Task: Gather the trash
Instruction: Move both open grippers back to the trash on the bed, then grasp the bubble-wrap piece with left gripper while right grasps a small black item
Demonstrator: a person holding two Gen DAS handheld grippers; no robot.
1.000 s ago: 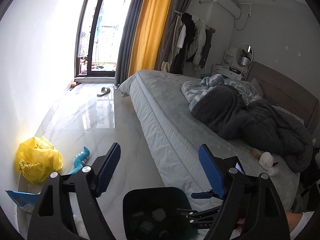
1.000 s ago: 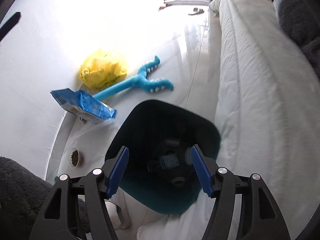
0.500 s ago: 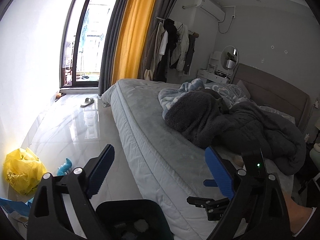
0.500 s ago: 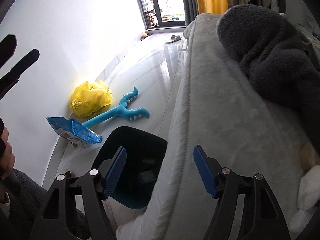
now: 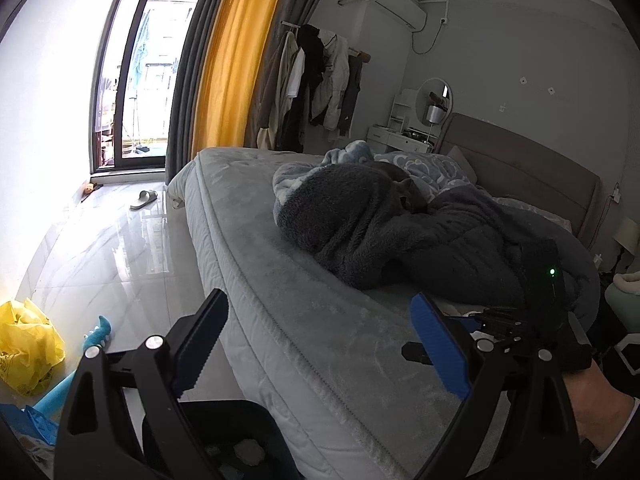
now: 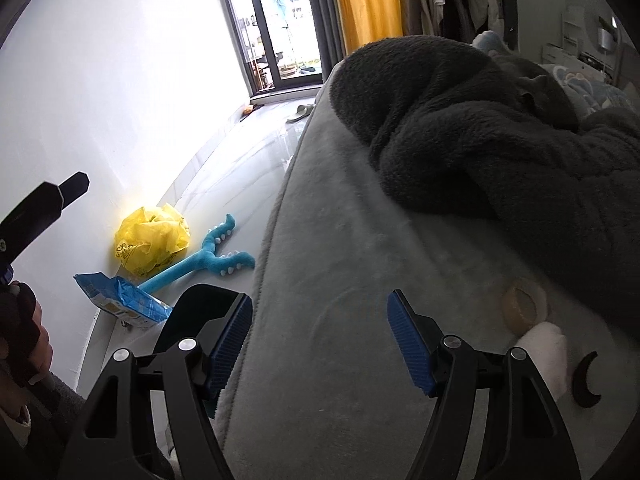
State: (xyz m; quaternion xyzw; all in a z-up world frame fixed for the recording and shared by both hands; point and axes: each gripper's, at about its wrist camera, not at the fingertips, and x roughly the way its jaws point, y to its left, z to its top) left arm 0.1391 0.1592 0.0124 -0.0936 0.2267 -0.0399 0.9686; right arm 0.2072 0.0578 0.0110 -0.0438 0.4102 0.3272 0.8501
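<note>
A dark trash bin (image 5: 240, 432) stands on the floor beside the bed, with scraps inside; it also shows in the right wrist view (image 6: 192, 320). My left gripper (image 5: 320, 340) is open and empty above the bin and the bed's edge. My right gripper (image 6: 320, 336) is open and empty over the grey bed (image 6: 360, 264). On the bed to its right lie a roll of clear tape (image 6: 522, 310), a white crumpled tissue (image 6: 546, 350) and a black crescent piece (image 6: 585, 385). A yellow plastic bag (image 6: 152, 242) and a blue packet (image 6: 120, 300) lie by the wall.
A dark fleece blanket (image 6: 480, 128) is heaped on the bed. A blue toy stick (image 6: 208, 260) lies on the glossy floor (image 5: 112, 248). A slipper (image 5: 144, 199) sits near the balcony door. Clothes hang on a rack (image 5: 316, 80) at the back.
Both grippers have lifted away from the bin and swung right toward the bed. The right view now shows the tape, tissue and crescent piece on the bed. Both stay open.
</note>
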